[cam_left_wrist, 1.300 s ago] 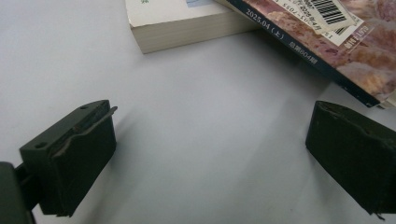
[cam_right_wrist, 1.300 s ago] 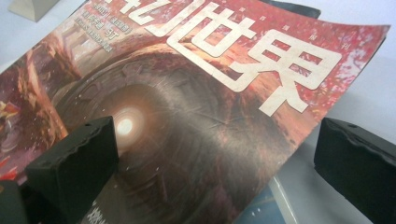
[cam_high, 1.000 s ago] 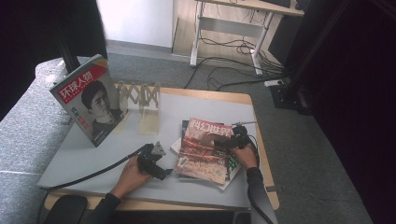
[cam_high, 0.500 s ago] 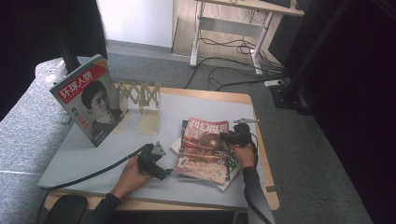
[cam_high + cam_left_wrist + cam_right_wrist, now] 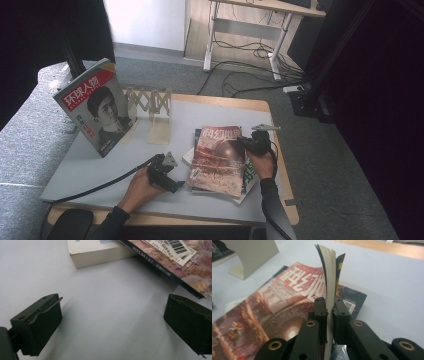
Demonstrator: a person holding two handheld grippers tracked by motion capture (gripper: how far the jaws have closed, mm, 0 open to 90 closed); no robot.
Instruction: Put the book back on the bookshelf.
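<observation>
The right gripper [image 5: 330, 307] has just been closing its jaws, and they are now pinching the right-hand edge of the glossy red-covered magazine [image 5: 220, 157], which is lying on top of a small stack of books [image 5: 249, 176] near the front right of the grey table [image 5: 90, 160]. That pinched edge is curling upward between the pads while the magazine's long axis is running away from the person. The left gripper [image 5: 112, 322] is resting wide open and empty on the table just left of the stack, so the lift is falling to the right hand.
</observation>
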